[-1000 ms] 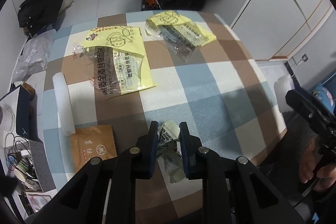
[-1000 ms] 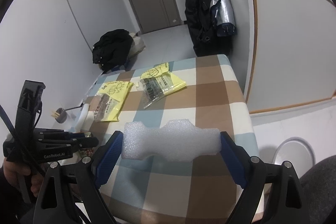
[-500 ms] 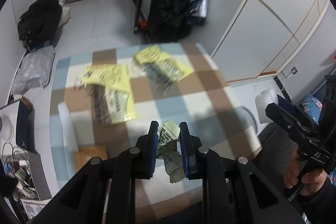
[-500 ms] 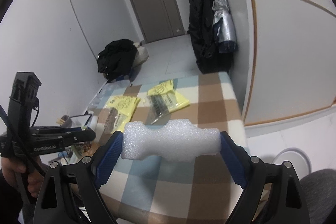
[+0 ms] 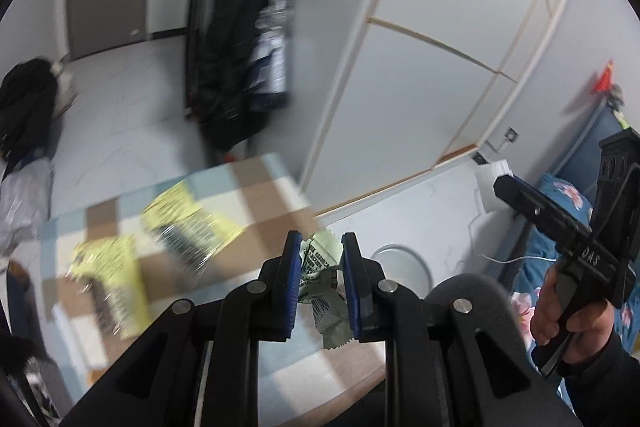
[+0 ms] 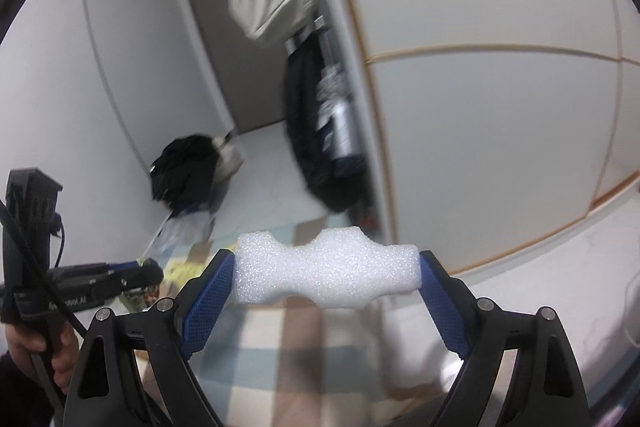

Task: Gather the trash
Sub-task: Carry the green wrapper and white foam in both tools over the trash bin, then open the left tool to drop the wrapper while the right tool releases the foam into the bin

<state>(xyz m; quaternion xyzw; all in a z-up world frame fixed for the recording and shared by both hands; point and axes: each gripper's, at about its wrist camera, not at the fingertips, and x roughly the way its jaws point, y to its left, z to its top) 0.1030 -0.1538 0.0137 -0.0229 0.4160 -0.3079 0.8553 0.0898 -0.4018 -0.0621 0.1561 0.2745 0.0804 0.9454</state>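
Between pads, left: crumpled green wrapper [image 5: 320, 279], pinched by left hand-held gripper [image 5: 319, 283], jaws pressed nearly together on it, lower tail dangling free toward 6 o'clock.
Between pads, right: white foam block [image 6: 326, 273], clamped endwise by right hand-held gripper [image 6: 326, 281], jaws spread wide to span its full length, one pad on each end.
Position: both pieces carried in the air, off the checked surface [image 5: 264, 187], which lies below and toward 9 o'clock in the left wrist view.
Wrapper, handling: judged near weightless, limp, slick printed film; prone to slide out or flutter if grip loosens; best held across bunched middle, as now, not by the loose tail.
Foam, handling: judged very light, spongy, slightly compressible, rough-surfaced and non-slip; notched edges at 12 and 6 o'clock narrower and weaker; end-to-end hold sound, harder squeeze likely to dent or snap it.
Left on surface: two yellow packets [image 5: 188, 215] toward 9 to 10 o'clock of the wrapper, blurred; judged flat, thin, slippery, needing an edge or corner pinch.
Possible receptacle: round grey bin [image 5: 404, 267] on floor at 3 o'clock of the wrapper, just beside the surface's edge; contents not visible.
Risk: wrapper tail snagging on a pad at release.
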